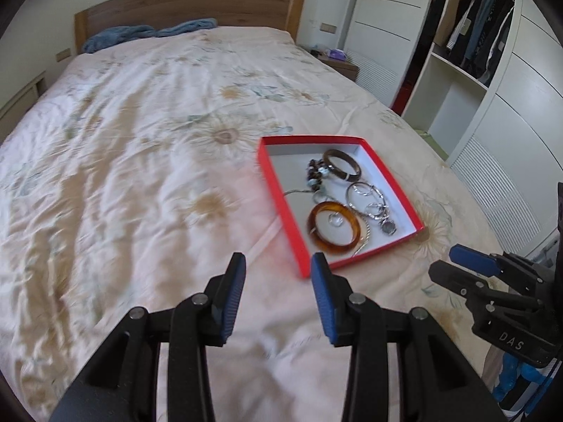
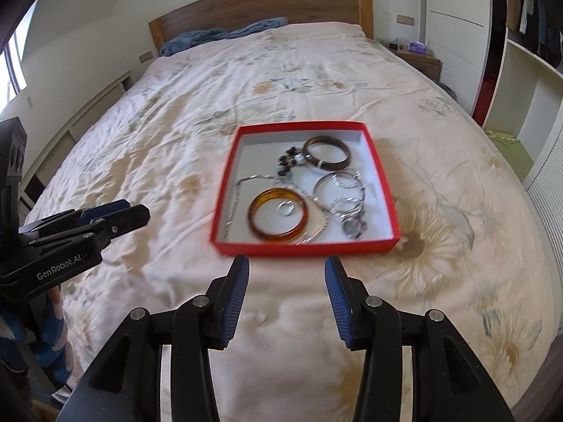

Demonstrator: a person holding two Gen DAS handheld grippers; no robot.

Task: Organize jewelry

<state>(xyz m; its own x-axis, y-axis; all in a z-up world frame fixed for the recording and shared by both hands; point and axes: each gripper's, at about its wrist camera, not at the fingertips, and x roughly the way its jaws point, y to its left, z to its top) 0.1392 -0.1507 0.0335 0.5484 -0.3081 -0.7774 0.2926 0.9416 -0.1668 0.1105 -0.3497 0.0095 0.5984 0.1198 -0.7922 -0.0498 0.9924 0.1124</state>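
Note:
A shallow red box (image 1: 281, 197) (image 2: 306, 248) lies on the bed and holds jewelry. Inside are an amber bangle (image 1: 333, 227) (image 2: 278, 214), a dark brown bangle (image 1: 343, 164) (image 2: 327, 153), silver hoops (image 1: 364, 195) (image 2: 337, 186), a dark bead bracelet (image 1: 316, 172) (image 2: 290, 161), a small ring (image 2: 285, 208) and silver chains. My left gripper (image 1: 278, 263) is open and empty, above the quilt just short of the box's near corner. My right gripper (image 2: 286, 263) is open and empty too, in front of the box's near wall. Each gripper shows at the edge of the other's view.
The bed (image 1: 140, 140) carries a floral cream quilt, a blue blanket (image 1: 147, 33) by the wooden headboard (image 2: 260, 0). A nightstand (image 2: 418, 58) and an open wardrobe with hanging clothes (image 1: 475, 42) stand to the right. A sleeve (image 2: 52, 344) shows at lower left.

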